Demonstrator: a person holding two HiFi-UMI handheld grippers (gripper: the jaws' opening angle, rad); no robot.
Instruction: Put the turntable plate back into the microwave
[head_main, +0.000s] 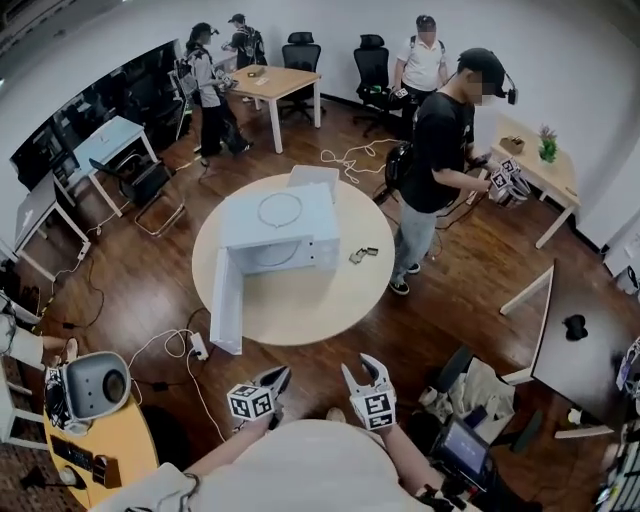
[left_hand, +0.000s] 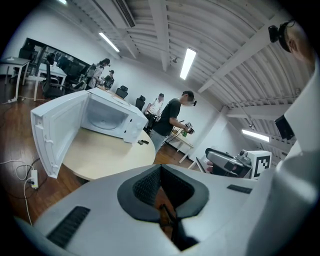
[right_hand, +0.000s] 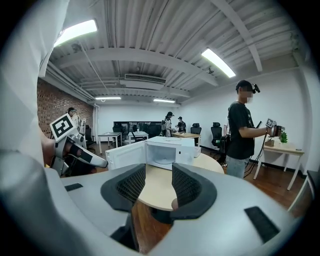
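- Head view: the turntable plate is showing only as a thin ring outline. It is clear glass, lying flat on top of the microwave, and its surface is hard to make out against the white casing.
- Head view: the microwave is sitting on the round table, which has a pale matte top. Its door is hanging wide open toward the near left. The box's own roof is hiding most of the cavity.
- Head view: two small dark items are lying on the table right of the microwave, too small to identify.
- Head view: the left gripper and right gripper are hovering at the near edge, well apart from the table. The wearer's torso is cutting off their rear parts.
- Left gripper view: the ribbed black pads are pressing together with nothing between them. The smooth white shell is filling the lower frame and blocking the ground below. The microwave is standing far left with its door swung out. A pale round shape is showing on the cavity floor, but I cannot tell what it is.
- Right gripper view: the ribbed pads are standing spread with an empty gap. The table edge and the wooden floor are showing through it. The plate is appearing as a faint oval on the microwave roof. The left gripper is entering at the left, partly cut off.
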